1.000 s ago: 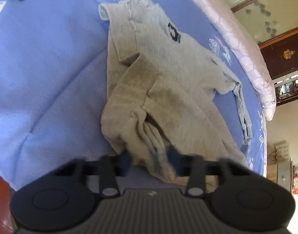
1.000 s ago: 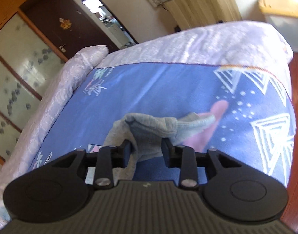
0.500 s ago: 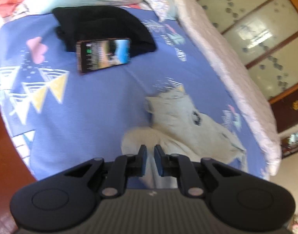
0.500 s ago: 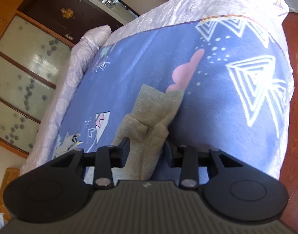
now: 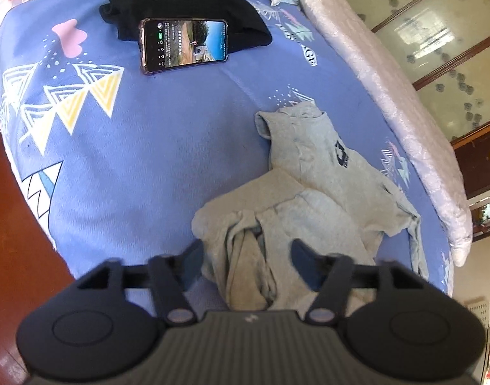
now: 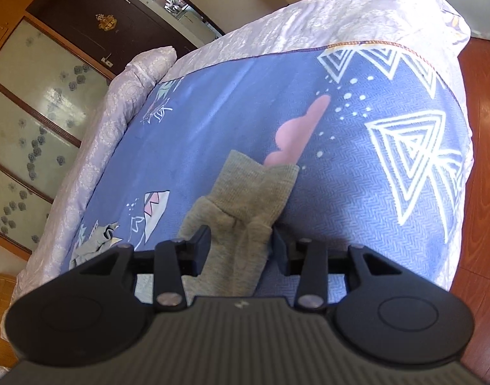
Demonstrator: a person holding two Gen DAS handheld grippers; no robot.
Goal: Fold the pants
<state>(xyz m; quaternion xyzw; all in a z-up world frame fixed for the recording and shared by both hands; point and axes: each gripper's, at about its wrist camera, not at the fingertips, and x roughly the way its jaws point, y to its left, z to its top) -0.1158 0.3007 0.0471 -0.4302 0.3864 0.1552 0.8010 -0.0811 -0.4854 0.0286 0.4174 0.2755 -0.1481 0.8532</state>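
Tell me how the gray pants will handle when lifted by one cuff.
The gray pants look like soft knit lying bunched, so they will probably droop and unfold. The ribbed cuff seems thick, likely easy to grip. Probably light.

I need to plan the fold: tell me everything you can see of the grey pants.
The grey pants look like soft knit sweatpants with ribbed cuffs and a dark printed mark. They lie crumpled and partly doubled over on the blue patterned bedsheet. The left gripper is open around a bunched fold; the right gripper is open around a cuffed leg.
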